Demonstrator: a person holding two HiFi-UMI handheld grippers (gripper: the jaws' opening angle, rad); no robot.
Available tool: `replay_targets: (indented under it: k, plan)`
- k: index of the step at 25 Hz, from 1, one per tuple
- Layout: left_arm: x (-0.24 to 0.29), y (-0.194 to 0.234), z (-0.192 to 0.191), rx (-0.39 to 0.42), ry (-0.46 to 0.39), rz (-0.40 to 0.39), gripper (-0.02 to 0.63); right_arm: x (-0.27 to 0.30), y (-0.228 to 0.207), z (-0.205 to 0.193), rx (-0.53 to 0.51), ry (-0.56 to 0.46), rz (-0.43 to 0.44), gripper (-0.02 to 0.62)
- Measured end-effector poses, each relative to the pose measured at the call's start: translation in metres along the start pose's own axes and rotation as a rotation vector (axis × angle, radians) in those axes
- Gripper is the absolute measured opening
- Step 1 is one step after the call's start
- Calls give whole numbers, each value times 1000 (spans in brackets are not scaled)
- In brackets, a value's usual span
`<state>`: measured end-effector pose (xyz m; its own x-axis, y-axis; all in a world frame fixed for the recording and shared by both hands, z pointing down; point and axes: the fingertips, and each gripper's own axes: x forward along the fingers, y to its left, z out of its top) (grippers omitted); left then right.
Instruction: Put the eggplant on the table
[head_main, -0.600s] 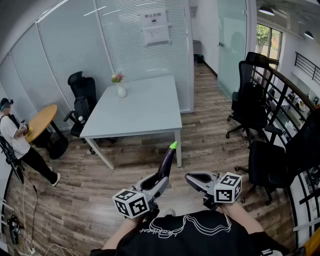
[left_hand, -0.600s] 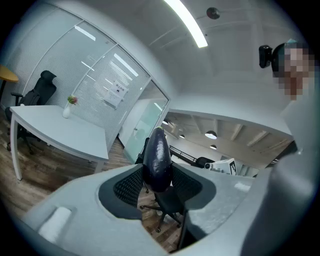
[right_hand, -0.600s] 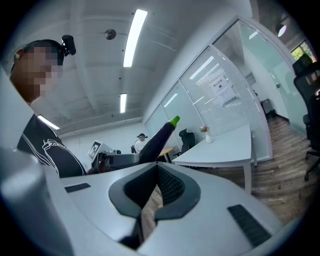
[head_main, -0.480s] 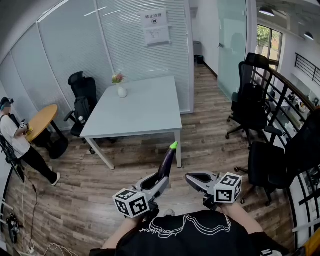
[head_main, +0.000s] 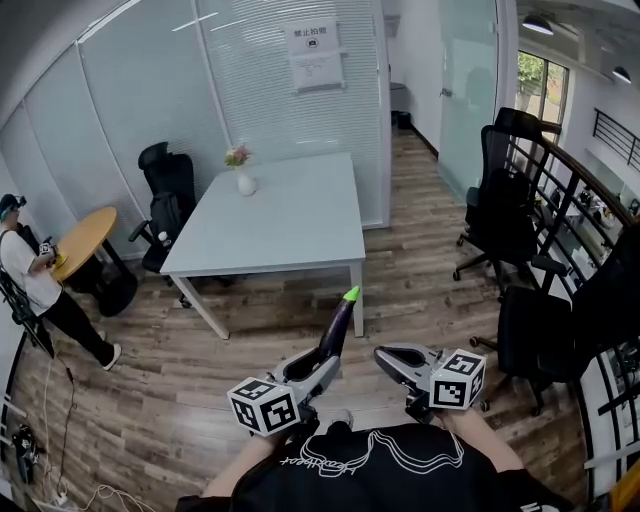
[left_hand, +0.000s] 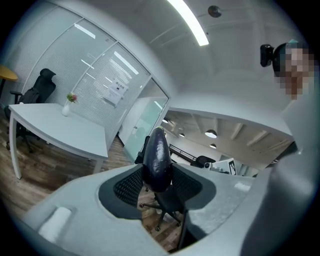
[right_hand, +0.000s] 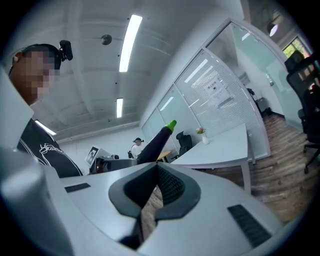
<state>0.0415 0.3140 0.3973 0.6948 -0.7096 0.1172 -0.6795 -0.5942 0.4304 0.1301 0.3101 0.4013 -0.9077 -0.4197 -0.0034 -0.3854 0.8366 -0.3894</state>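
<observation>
At seven o'clock in the head view, the left gripper (head_main: 318, 368) pinches the dark eggplant (head_main: 338, 322) by its fat end, with the green stem tipped toward twelve. The eggplant is in the air, short of the grey table (head_main: 290, 225) at eleven. At five o'clock, the right gripper (head_main: 386, 356) has its jaws pressed together on nothing.

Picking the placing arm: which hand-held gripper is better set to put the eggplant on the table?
Left. The left hand-held gripper clamps the eggplant, which points toward the table ahead. The right hand-held gripper is shut with nothing between its jaws.
</observation>
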Motion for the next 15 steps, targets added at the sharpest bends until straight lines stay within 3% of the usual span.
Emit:
replay_targets:
  k: [15]
  plan:
    - [53,52,9,-31,46,-34,188,24,-72,2,59,2,-90,8]
